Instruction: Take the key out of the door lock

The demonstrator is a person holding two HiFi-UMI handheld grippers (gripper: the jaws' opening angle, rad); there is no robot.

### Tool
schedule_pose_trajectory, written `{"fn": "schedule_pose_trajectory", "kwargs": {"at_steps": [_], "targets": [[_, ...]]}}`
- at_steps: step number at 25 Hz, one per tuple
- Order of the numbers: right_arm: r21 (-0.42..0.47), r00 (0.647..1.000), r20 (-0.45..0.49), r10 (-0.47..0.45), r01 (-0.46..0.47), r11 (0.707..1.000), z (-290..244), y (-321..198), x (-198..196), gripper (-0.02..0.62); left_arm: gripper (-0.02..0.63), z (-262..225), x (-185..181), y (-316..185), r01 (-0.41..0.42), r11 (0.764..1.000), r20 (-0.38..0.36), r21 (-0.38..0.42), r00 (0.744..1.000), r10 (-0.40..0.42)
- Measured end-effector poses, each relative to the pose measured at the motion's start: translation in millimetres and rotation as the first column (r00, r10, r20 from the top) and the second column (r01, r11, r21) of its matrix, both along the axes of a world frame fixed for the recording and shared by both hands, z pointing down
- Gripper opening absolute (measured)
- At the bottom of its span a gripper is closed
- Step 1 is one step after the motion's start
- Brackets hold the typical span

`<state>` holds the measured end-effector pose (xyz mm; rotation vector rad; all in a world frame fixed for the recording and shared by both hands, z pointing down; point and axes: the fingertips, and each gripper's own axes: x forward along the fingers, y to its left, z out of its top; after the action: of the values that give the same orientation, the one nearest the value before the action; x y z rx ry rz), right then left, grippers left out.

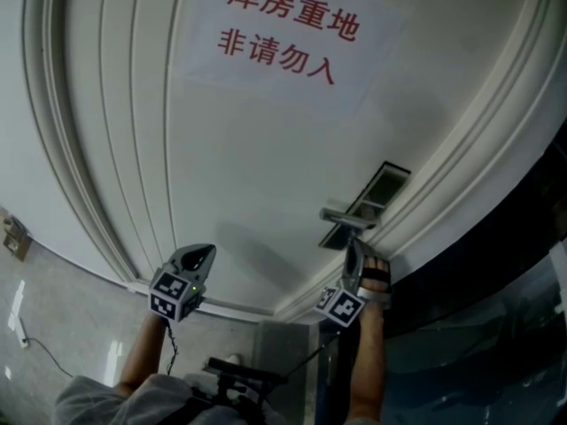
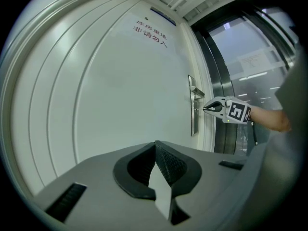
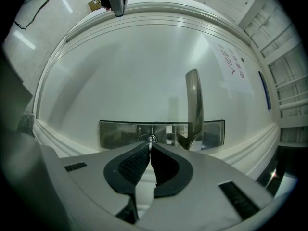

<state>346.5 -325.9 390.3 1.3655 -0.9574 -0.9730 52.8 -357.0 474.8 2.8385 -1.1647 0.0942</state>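
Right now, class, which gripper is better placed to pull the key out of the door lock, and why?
The right. The right gripper is shut on the key at the lock plate; the left gripper is shut, empty, away from it.

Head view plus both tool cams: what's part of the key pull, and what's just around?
In the job:
- key
- right tool, shut on the key
- lock plate
- door

Just around:
- left tool, shut, empty
- door handle
- paper sign
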Motion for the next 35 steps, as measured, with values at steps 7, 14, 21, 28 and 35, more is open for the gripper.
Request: {"fn": "schedule_pose_trajectory", "kwargs": {"at_steps": [7,14,21,28,35], "targets": [[-0.01,1.0,-0.018,0.004,-0.005,1.0,0,1,2,0.021,-0.008,-1,-1,2,0.003,1.0,-0.003,0.003,1.0,-0.003],[-0.008,1.0,-0.016,0.002,-0.002,1.0,0,6,1,0.021,-0.008,-2,-2,6,0.006,1.0,-0.01,0.008,1.0,-0.006],[-0.004,1.0,-0.025,0.009,-0.009,1.0,2,17,-4,0.021,-0.008,-2,-5,14,-0.001,1.0,-0.006,0.014,1.0,0.001],[0.033,0.991,0.131,-0.003,-0.002,0.999,5,40,-15,0.021,-0.008,0,-17,25,-0.008,1.0,-0.001,0.02,1.0,0.008],[0.111,0.908,0.418,-0.024,-0.025,0.994,6,75,-27,0.021,-0.008,-4,-31,39,-0.029,0.999,-0.005,0.031,1.0,0.029]]}}
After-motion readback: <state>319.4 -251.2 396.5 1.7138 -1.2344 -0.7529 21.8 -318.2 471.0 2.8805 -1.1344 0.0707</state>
